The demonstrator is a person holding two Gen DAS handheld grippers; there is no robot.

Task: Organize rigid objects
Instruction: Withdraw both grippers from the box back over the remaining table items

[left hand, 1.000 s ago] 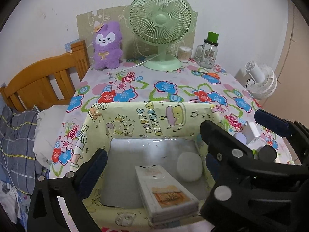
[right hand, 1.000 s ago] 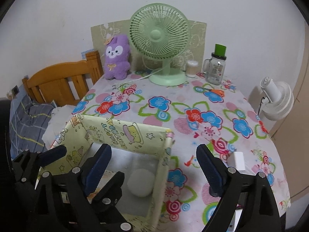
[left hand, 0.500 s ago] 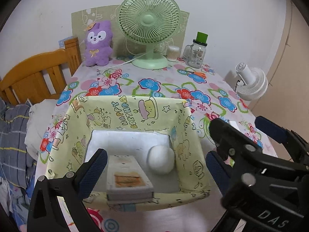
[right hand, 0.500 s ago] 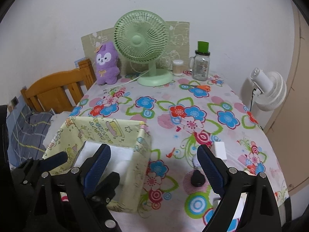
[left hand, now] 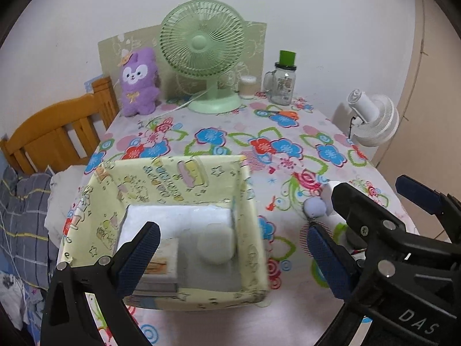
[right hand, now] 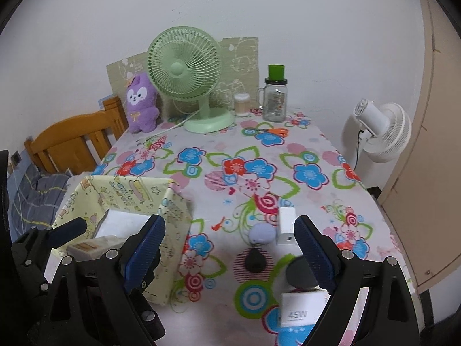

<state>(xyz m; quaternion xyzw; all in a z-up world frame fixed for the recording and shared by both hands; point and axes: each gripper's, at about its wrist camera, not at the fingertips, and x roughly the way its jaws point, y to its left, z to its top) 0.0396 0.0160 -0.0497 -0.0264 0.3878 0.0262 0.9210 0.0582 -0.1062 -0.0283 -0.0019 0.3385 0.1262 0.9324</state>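
A yellow cartoon-print box (left hand: 184,178) stands on the flowered table (right hand: 311,173). Inside it lie a flat white box with an orange label (left hand: 161,262) and a white round piece (left hand: 214,243). My left gripper (left hand: 233,259) hovers open over the box's near edge, nothing between its fingers. My right gripper (right hand: 230,250) is open above loose items right of the box: a lavender round thing (right hand: 262,234), a white adapter (right hand: 286,225), a black teardrop-shaped piece (right hand: 255,259), a dark cylinder (right hand: 299,272) and a white box marked 45W (right hand: 302,308).
At the table's back stand a green fan (right hand: 184,75), a purple plush (right hand: 142,103), a small jar (right hand: 241,104), a glass jar with a green lid (right hand: 275,98) and orange scissors (right hand: 270,131). A white fan (right hand: 383,129) is off the right edge; a wooden headboard (right hand: 72,141) is on the left.
Both grippers have drawn back from the yellow box, staying open. More table shows, and the loose items right of the box have come into the right wrist view.
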